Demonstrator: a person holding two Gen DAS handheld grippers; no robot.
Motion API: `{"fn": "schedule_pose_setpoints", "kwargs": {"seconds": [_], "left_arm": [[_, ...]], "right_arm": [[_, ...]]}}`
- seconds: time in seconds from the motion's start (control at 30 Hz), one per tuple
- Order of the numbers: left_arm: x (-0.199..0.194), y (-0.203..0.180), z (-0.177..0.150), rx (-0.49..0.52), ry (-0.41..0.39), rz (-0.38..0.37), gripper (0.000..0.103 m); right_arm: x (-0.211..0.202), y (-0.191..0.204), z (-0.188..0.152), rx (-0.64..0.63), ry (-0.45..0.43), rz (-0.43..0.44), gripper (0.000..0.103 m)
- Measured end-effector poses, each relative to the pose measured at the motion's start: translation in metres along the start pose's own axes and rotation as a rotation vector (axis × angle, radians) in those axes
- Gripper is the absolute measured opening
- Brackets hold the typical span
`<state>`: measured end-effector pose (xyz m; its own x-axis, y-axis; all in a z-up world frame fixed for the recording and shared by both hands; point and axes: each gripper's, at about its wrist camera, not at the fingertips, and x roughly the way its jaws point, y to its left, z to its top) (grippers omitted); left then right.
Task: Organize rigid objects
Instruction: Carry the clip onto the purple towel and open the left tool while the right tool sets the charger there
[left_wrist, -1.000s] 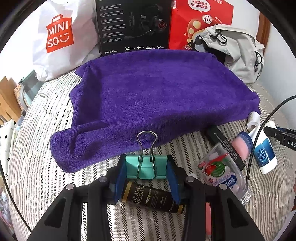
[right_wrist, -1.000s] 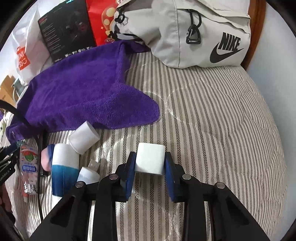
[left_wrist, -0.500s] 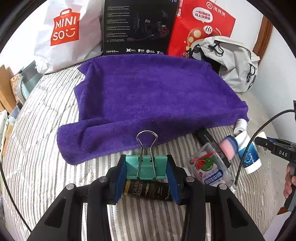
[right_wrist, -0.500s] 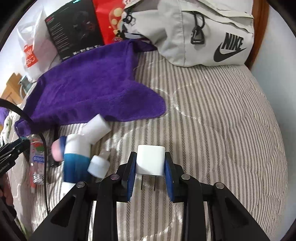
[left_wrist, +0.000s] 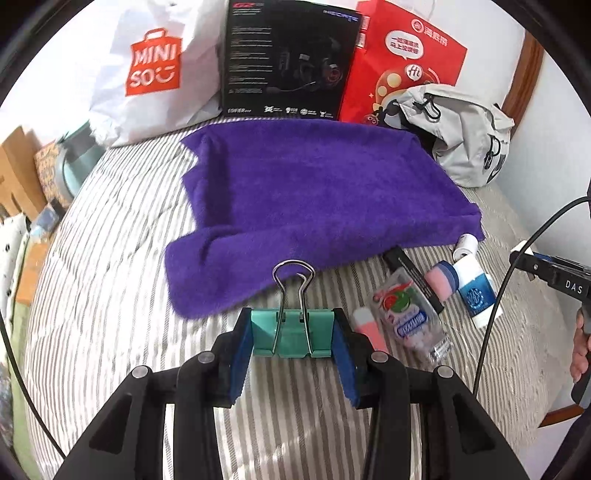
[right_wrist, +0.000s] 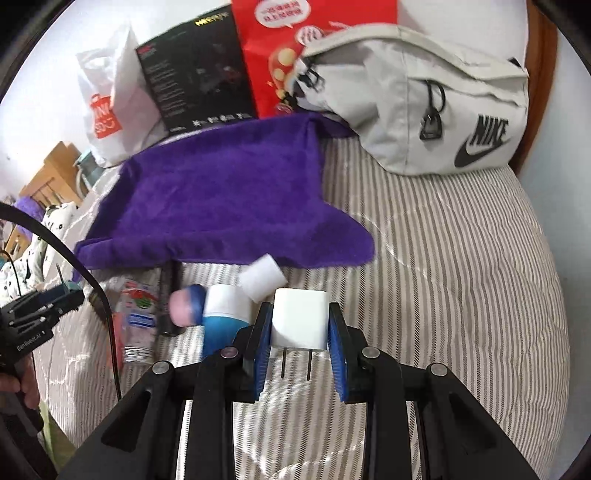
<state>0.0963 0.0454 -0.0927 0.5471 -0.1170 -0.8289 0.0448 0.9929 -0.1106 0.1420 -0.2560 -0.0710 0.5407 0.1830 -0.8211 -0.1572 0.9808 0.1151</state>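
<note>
Over the striped bed (left_wrist: 110, 258), the left gripper (left_wrist: 292, 341) is squeezed tight on a green binder clip (left_wrist: 291, 332), its wire loop pointing ahead at the purple towel (left_wrist: 314, 206). The right gripper (right_wrist: 299, 332) is squeezed on a white charger plug (right_wrist: 300, 319), prongs pointing back. The towel's near edge lies just ahead of both, and I think the clip is closer.

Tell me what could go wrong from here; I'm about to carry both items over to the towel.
The green binder clip is pinched only by its side edges in the left hand-held gripper, so it might twist out. The white charger in the right hand-held gripper hangs prongs-down, and could snag the purple towel.
</note>
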Motion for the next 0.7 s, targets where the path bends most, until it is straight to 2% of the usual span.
{"fn": "schedule_pose_setpoints", "kwargs": {"seconds": [0.3,0.7], "left_arm": [[-0.022,0.015,-0.004,-0.035,-0.029,0.007,0.039],[-0.003,0.015,0.055,-0.020,-0.055,-0.013,0.039]], "right_arm": [[-0.003,0.019,0.009,-0.031,-0.006,0.067,0.029],[0.034,0.025,0.064,-0.031,0.004,0.099,0.029]]}}
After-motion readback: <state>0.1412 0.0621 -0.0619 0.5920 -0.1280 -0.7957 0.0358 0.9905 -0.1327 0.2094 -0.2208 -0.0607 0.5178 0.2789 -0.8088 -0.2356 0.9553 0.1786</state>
